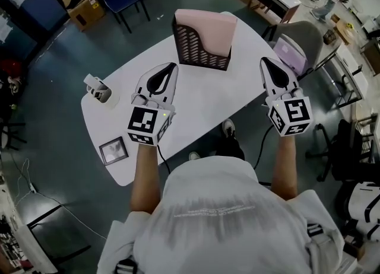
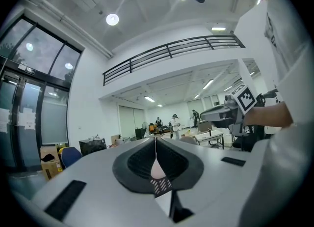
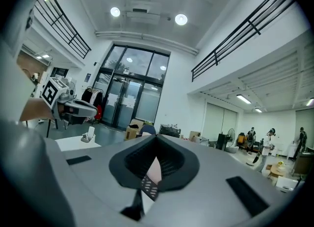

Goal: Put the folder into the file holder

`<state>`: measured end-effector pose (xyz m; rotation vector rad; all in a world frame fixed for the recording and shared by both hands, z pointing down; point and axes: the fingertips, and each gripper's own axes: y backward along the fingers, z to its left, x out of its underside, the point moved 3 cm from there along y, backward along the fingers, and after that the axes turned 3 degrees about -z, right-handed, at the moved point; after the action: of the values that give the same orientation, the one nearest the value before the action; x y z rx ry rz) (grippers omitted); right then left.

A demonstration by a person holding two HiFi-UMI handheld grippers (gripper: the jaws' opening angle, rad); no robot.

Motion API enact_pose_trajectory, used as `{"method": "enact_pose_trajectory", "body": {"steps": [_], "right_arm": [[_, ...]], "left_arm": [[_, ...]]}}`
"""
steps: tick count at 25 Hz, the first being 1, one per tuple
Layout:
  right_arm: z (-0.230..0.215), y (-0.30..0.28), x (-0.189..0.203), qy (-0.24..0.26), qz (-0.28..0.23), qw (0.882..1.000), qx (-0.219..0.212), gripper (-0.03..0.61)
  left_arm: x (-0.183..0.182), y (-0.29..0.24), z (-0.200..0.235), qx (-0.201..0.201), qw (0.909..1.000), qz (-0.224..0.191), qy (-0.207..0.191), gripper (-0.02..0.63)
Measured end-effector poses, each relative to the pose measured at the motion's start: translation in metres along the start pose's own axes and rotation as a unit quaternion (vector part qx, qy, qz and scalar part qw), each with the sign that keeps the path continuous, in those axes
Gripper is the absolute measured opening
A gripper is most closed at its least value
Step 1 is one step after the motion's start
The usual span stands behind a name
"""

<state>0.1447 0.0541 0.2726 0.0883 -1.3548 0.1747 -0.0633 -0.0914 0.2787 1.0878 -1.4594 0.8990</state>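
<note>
Jaws fully together on the left gripper [image 1: 171, 66] and right gripper [image 1: 265, 61], apparently gripping nothing, both above the table [image 1: 202, 98].

The right claw [image 3: 156, 136] has its jaws pressed together on nothing — the gap behind them shows a sliver of pink folder [image 3: 155, 169] and black perforated file holder [image 3: 148, 187], the left claw [image 3: 91, 108] over a white table [image 3: 73, 142]
</note>
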Motion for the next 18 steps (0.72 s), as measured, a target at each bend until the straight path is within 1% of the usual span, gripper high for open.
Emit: {"method": "enact_pose_trajectory", "body": {"steps": [2, 7, 18], "right_arm": [[0.005, -0.001, -0.001, 0.003, 0.000, 1.000, -0.005, 0.025], [0.015, -0.004, -0.005, 0.013, -0.002, 1.000, -0.009, 0.025], [0.016, -0.004, 0.000, 0.012, 0.006, 1.000, -0.014, 0.025]], "left_arm": [[-0.003, -0.001, 0.000, -0.001, 1.0000, -0.001, -0.001, 0.017], [-0.003, 0.000, 0.003, -0.008, 0.9998, 0.015, -0.005, 0.017], [0.007, 0.005, 0.004, -0.013, 0.9996, 0.020, 0.014, 0.017]]}}
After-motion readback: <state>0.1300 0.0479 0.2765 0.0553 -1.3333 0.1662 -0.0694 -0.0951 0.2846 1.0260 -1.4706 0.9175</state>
